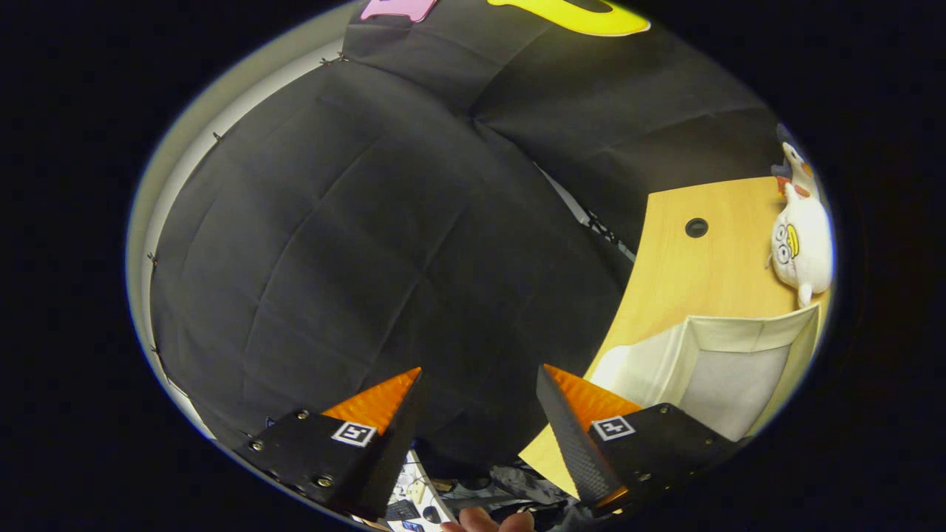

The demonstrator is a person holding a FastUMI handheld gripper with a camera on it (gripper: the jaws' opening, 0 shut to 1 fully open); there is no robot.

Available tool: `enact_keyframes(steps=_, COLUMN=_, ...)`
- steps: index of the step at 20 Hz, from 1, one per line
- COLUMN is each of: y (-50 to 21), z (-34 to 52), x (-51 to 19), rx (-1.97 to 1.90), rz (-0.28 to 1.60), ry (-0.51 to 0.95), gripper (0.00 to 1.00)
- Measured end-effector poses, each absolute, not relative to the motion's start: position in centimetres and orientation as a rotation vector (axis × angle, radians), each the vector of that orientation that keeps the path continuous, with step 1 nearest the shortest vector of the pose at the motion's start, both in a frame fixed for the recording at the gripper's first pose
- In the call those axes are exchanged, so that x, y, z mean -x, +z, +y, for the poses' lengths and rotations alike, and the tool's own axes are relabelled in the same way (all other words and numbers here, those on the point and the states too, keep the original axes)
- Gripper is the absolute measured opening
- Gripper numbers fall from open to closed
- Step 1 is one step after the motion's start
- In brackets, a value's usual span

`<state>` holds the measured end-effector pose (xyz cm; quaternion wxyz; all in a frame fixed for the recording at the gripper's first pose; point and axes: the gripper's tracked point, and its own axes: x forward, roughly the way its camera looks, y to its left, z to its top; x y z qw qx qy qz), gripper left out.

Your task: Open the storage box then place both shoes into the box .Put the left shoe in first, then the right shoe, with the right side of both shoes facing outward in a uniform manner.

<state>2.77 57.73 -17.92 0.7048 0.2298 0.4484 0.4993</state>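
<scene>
Gripper view: storage box beside spread, empty tongs

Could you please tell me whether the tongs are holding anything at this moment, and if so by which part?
Nothing is held. The tongs are open, with only the black cloth wall behind the gap; the storage box sits off to one side on the wooden table.

Black cloth wall, wooden table
</scene>
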Motion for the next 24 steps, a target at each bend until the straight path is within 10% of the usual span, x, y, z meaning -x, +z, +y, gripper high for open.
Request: enact_keyframes(steps=24, y=-23.4, z=27.3, x=-8.4, rx=-0.458, rz=0.975, ry=0.676, gripper=0.97)
